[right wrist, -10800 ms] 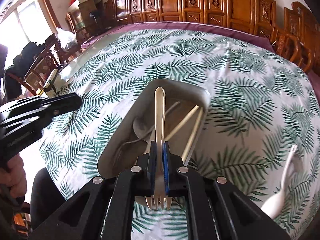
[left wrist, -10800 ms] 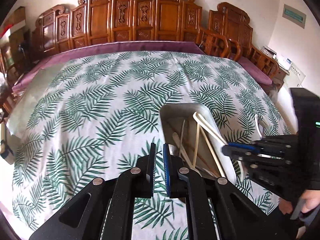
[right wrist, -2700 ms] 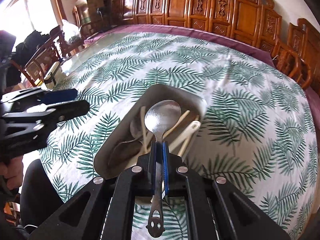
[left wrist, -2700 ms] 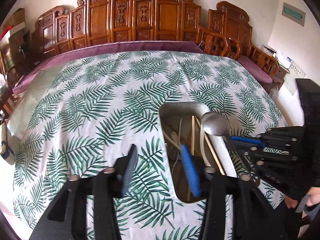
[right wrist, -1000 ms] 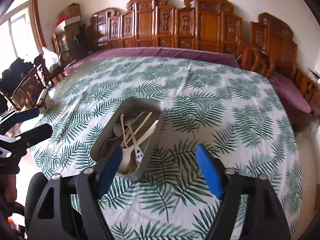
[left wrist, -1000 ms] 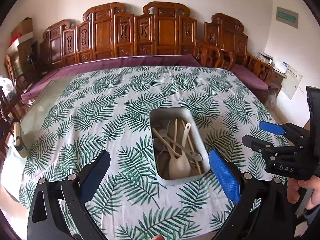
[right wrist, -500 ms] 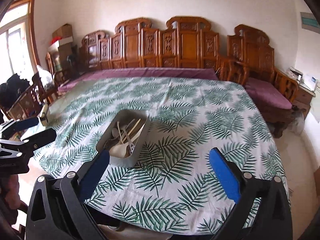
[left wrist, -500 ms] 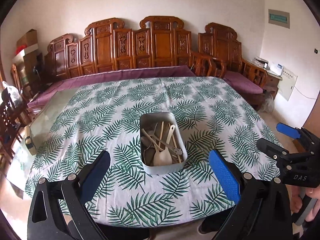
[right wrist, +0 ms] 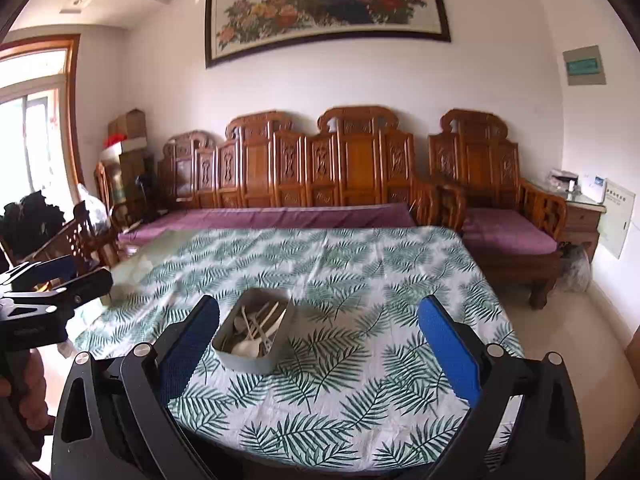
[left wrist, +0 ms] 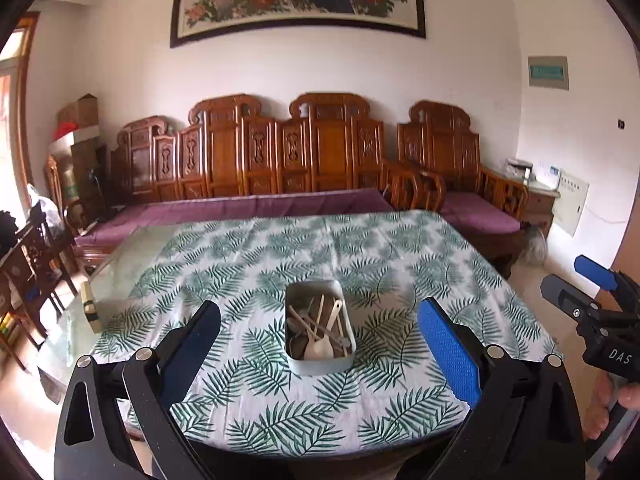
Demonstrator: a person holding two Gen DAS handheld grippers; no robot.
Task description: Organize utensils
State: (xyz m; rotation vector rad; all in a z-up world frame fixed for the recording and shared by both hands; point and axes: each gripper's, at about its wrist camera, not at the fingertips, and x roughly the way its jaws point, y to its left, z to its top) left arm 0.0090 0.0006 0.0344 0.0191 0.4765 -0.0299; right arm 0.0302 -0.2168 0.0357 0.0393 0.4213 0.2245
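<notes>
A grey metal tray stands on the leaf-print tablecloth near the table's front; it also shows in the right wrist view. It holds several utensils: a white spoon, chopsticks and metal cutlery. My left gripper is wide open and empty, held back from the table. My right gripper is wide open and empty, also held back. The right gripper shows at the right edge of the left wrist view; the left gripper shows at the left edge of the right wrist view.
A carved wooden bench with purple cushions stands behind the table. A wooden armchair is at the back right, dark chairs at the left. The table's front edge is close below the grippers.
Both grippers have pulled further back and up from the table; the tray looks smaller and more of the wall and painting shows. Both stay wide open.
</notes>
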